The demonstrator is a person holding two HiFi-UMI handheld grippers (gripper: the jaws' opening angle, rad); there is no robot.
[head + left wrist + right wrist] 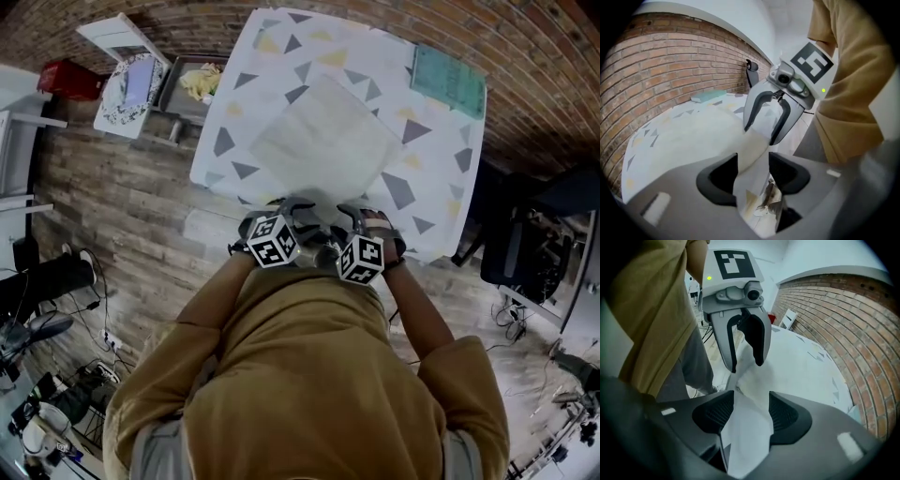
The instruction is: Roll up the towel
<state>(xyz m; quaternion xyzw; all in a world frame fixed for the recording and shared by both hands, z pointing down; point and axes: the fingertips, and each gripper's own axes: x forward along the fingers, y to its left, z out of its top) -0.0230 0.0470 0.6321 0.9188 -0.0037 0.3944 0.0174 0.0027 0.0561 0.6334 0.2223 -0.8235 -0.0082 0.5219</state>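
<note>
My left tongs [752, 176] and right tongs [747, 413] stand part-open side by side, equally near, astride the near hem of the towel [328, 141], which lies flat on the bench [441, 178] toward 12 o'clock, its hem running 9 to 3.

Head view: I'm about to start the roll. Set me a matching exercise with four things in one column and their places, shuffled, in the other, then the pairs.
Things:
1. towel
2. teal pad
3. red box
4. right gripper

Places:
A. off the table, far left
B. the table's far right corner
C. flat on the middle of the table
D. at the table's near edge

Pairs: 1-C, 2-B, 3-A, 4-D
</note>
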